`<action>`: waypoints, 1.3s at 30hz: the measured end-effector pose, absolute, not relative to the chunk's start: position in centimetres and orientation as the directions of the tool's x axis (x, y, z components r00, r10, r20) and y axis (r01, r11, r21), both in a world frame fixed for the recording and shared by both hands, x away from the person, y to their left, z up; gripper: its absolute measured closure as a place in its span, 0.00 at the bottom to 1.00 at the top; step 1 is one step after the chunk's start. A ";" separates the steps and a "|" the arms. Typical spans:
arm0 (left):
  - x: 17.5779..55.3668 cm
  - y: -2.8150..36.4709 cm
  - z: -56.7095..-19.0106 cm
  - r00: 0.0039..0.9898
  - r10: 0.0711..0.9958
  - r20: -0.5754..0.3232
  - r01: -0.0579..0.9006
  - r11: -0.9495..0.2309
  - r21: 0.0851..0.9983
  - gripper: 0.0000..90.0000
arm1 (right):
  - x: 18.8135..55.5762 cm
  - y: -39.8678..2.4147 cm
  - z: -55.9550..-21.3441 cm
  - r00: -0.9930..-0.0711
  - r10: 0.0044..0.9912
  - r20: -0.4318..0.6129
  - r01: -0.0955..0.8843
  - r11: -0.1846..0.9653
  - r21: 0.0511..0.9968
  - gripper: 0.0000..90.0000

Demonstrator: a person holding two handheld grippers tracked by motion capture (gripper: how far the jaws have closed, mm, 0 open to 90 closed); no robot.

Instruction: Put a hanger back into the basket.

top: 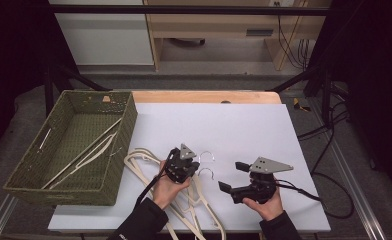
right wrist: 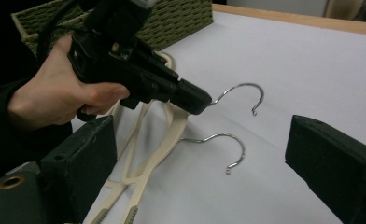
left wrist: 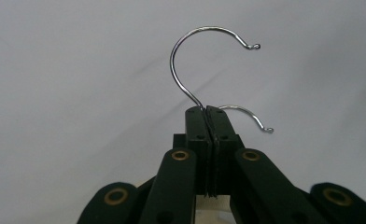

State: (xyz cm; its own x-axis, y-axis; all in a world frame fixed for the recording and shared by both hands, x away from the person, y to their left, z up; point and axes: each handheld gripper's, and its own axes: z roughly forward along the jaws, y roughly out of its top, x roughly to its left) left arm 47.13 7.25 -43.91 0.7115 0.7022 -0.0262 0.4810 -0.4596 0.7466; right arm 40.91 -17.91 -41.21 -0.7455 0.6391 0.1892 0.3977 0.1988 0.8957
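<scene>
Your left gripper (left wrist: 208, 112) has its black jaws pressed tight together on the wire neck of a hanger (right wrist: 172, 126), right where the cream plastic body meets the metal hook (left wrist: 195, 60). That hook curls up and away beyond the jaw tips, while the hanger's body trails back toward you along the near edge of the white board (top: 234, 125). A second hanger (right wrist: 139, 177) lies flat just beside it, its hook (right wrist: 218, 144) curling the same way. More cream hangers (top: 139, 165) are piled against the woven basket (top: 119, 170) at the board's left edge, which already holds some. The basket lies to the left of your grip, so the left hand is the nearer one. Your right gripper (right wrist: 195, 158) hangs released, jaws wide apart, grasping nothing.
</scene>
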 end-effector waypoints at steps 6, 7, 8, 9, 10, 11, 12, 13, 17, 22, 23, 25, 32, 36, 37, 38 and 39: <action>45.5 8.1 -42.7 0.720 0.694 -0.013 0.440 -0.442 0.782 0.99 | 41.0 -16.5 -42.0 -0.768 0.596 0.232 0.427 0.208 0.880 0.15; 45.3 8.3 -42.5 0.723 0.691 -0.009 0.433 -0.442 0.786 0.99 | 41.1 -16.1 -42.1 -0.773 0.590 0.232 0.430 0.219 0.876 0.16; 45.1 8.4 -42.4 0.724 0.690 -0.008 0.427 -0.439 0.791 0.99 | 41.1 -15.7 -42.2 -0.776 0.585 0.236 0.435 0.224 0.872 0.17; 44.9 8.6 -42.2 0.725 0.689 -0.006 0.423 -0.437 0.794 0.99 | 41.1 -15.3 -42.3 -0.780 0.579 0.240 0.436 0.227 0.871 0.18; 44.8 8.7 -42.1 0.724 0.689 -0.007 0.420 -0.433 0.797 0.99 | 41.1 -14.6 -42.5 -0.784 0.566 0.256 0.447 0.227 0.865 0.19; 44.7 8.8 -42.0 0.726 0.688 -0.010 0.420 -0.431 0.799 0.99 | 41.1 -14.6 -42.5 -0.784 0.566 0.256 0.447 0.227 0.865 0.19; 44.5 8.9 -41.8 0.725 0.688 -0.010 0.415 -0.426 0.804 0.98 | 41.3 -14.0 -42.9 -0.781 0.564 0.269 0.463 0.233 0.855 0.21; 44.5 8.9 -41.8 0.725 0.688 -0.010 0.415 -0.426 0.804 0.99 | 41.3 -14.0 -42.9 -0.781 0.564 0.269 0.463 0.233 0.855 0.21; 44.2 9.1 -41.6 0.727 0.686 -0.005 0.406 -0.424 0.810 0.99 | 41.6 -12.7 -43.4 -0.786 0.553 0.276 0.477 0.260 0.839 0.28; 44.0 9.3 -41.5 0.731 0.682 -0.006 0.403 -0.425 0.811 0.99 | 42.3 -11.2 -44.0 -0.782 0.543 0.306 0.511 0.278 0.813 0.46; 43.9 9.3 -41.5 0.731 0.683 -0.006 0.401 -0.423 0.813 0.98 | 42.3 -11.0 -44.1 -0.783 0.541 0.308 0.515 0.284 0.809 0.48; 43.8 9.3 -41.6 0.730 0.683 -0.006 0.401 -0.422 0.813 0.99 | 42.4 -10.8 -44.3 -0.781 0.537 0.320 0.524 0.283 0.803 0.51; 43.8 9.5 -41.6 0.731 0.682 -0.008 0.403 -0.421 0.813 0.98 | 43.3 -10.0 -45.3 -0.756 0.519 0.399 0.589 0.272 0.761 0.71; 43.8 9.3 -41.9 0.733 0.680 -0.006 0.403 -0.428 0.809 0.98 | 43.7 -9.6 -45.7 -0.752 0.493 0.438 0.611 0.270 0.745 0.80; 43.8 9.3 -41.9 0.732 0.681 -0.006 0.403 -0.426 0.810 0.98 | 43.7 -9.6 -45.7 -0.748 0.493 0.444 0.617 0.270 0.740 0.80; 43.8 9.3 -41.9 0.732 0.681 -0.007 0.403 -0.425 0.811 0.98 | 43.7 -9.6 -45.8 -0.743 0.496 0.450 0.624 0.268 0.734 0.81; 43.8 9.3 -41.9 0.732 0.681 -0.007 0.403 -0.425 0.811 0.98 | 43.8 -9.5 -45.7 -0.728 0.501 0.467 0.641 0.259 0.722 0.82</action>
State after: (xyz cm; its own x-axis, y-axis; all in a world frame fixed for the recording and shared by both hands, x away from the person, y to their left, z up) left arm 43.78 9.34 -41.91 0.7324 0.6809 -0.0068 0.4026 -0.4250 0.8107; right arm 43.79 -9.55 -45.71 -0.7284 0.5010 0.4673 0.6414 0.2590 0.7222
